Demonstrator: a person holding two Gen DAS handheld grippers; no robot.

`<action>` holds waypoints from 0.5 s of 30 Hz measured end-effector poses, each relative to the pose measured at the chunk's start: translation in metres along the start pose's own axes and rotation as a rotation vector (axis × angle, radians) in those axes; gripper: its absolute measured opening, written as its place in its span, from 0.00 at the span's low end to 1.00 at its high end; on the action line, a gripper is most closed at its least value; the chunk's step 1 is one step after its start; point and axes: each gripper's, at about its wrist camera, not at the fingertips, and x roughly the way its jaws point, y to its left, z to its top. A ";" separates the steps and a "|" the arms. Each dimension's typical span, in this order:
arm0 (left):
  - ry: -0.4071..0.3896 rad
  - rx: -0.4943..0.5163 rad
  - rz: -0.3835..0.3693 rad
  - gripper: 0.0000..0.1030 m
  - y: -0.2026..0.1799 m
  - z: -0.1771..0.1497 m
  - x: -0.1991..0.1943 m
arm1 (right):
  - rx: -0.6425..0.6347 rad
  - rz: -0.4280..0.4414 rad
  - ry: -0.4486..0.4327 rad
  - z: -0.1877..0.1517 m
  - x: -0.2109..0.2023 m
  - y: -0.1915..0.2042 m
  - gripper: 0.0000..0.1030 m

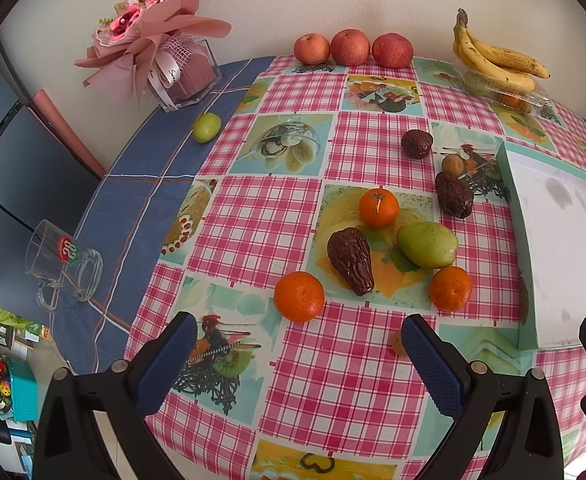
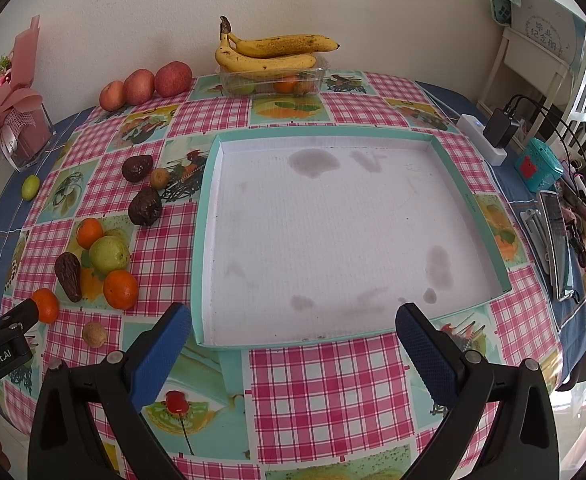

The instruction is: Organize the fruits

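My left gripper (image 1: 299, 354) is open above the checked tablecloth, just short of an orange (image 1: 299, 296). Beyond it lie a dark wrinkled avocado (image 1: 351, 260), a green mango (image 1: 427, 244) and two more oranges (image 1: 379, 208) (image 1: 451, 288). Two other dark fruits (image 1: 455, 194) (image 1: 417, 144) and a small brown one (image 1: 452, 164) sit farther back. My right gripper (image 2: 293, 342) is open at the near edge of the empty teal-rimmed white tray (image 2: 207, 216). A small walnut-like fruit (image 2: 94, 334) lies left of it.
Three apples (image 1: 351, 48) line the wall. Bananas (image 2: 273, 52) rest on a clear box of fruit (image 2: 271, 80). A small green fruit (image 1: 207, 128), a bouquet in a glass vase (image 1: 161, 52) and a glass mug (image 1: 63, 266) stand left. A power strip (image 2: 481, 136) and clutter lie right.
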 end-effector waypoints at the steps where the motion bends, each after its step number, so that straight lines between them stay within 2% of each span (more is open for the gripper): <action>1: 0.000 0.001 0.000 1.00 0.000 -0.001 0.001 | 0.000 0.000 0.000 0.000 0.000 0.000 0.99; 15: -0.001 0.003 -0.001 1.00 0.000 -0.002 0.002 | -0.001 -0.001 0.001 0.000 -0.001 0.000 0.99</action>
